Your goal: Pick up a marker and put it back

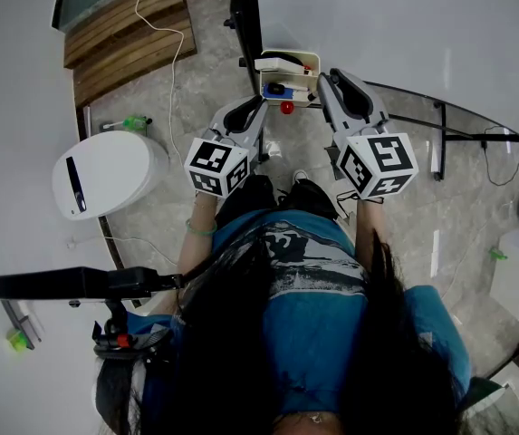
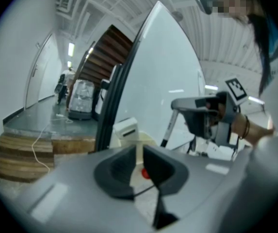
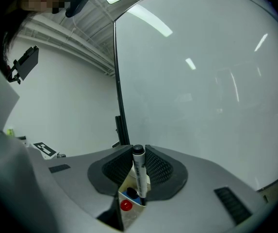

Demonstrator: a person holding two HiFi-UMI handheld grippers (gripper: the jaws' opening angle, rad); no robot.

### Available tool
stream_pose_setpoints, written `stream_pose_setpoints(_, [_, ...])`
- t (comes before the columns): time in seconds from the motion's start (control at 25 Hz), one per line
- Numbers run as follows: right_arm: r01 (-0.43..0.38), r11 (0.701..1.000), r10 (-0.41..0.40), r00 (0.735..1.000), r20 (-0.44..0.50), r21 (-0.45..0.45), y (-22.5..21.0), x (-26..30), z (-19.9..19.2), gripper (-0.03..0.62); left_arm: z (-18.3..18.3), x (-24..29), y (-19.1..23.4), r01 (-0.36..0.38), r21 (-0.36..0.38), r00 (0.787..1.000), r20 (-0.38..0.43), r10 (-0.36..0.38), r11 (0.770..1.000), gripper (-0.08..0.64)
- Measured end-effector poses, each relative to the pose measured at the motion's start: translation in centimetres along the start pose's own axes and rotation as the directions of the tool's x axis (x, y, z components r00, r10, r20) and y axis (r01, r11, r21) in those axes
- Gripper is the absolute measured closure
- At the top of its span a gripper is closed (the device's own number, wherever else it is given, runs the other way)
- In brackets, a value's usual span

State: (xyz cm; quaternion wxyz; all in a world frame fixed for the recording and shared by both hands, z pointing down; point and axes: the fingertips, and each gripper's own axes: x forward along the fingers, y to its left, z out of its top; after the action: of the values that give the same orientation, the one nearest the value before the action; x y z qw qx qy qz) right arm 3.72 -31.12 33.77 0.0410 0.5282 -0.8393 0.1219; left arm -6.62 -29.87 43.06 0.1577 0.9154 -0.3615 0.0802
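Observation:
A marker (image 3: 139, 171) with a white barrel and a black cap stands upright between the jaws of my right gripper (image 3: 139, 153), which is shut on it. Just under it is the cream marker tray (image 3: 127, 187), holding a blue-capped marker (image 3: 130, 193) and a red-capped one (image 3: 125, 205). From the head view, the right gripper (image 1: 326, 85) hovers at the tray (image 1: 312, 60) below the whiteboard (image 1: 404, 25). My left gripper (image 1: 261, 109) sits just left of the tray. Its jaws (image 2: 139, 152) are a narrow slit apart with nothing between; the red cap (image 2: 146, 173) shows through the gap.
A white eraser box (image 2: 125, 128) rests at the tray's left end. The whiteboard's black stand legs (image 1: 440, 120) spread to the right. A white round bin (image 1: 105, 172), wooden steps (image 1: 132, 34) and a trailing cable (image 1: 173, 71) lie to the left.

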Motion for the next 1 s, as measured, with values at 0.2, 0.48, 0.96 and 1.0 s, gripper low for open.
stream_pose_setpoints(0.2, [-0.004,0.998,0.002,1.000,-0.020,-0.069,0.3,0.8,0.0,0.509,-0.3,-0.1,0.1,-0.001,0.000,1.000,-0.004,0.001,1.000,0.529])
stream_pose_setpoints(0.48, [-0.032,0.975,0.003,0.992,-0.128,-0.221,1.6,3.6,-2.7,0.509,-0.7,-0.8,1.4,-0.035,-0.007,0.999,0.000,0.035,0.999,0.529])
stream_pose_setpoints(0.96, [-0.125,0.944,0.022,0.948,-0.318,-0.306,2.6,7.0,-9.4,0.509,-1.1,-1.9,2.9,-0.083,-0.022,0.997,0.003,0.083,0.996,0.529])
stream_pose_setpoints(1.0, [-0.125,0.946,0.025,0.948,-0.318,-0.300,2.7,7.2,-9.6,0.509,-1.2,-2.0,3.1,-0.087,-0.023,0.996,0.003,0.087,0.996,0.529])
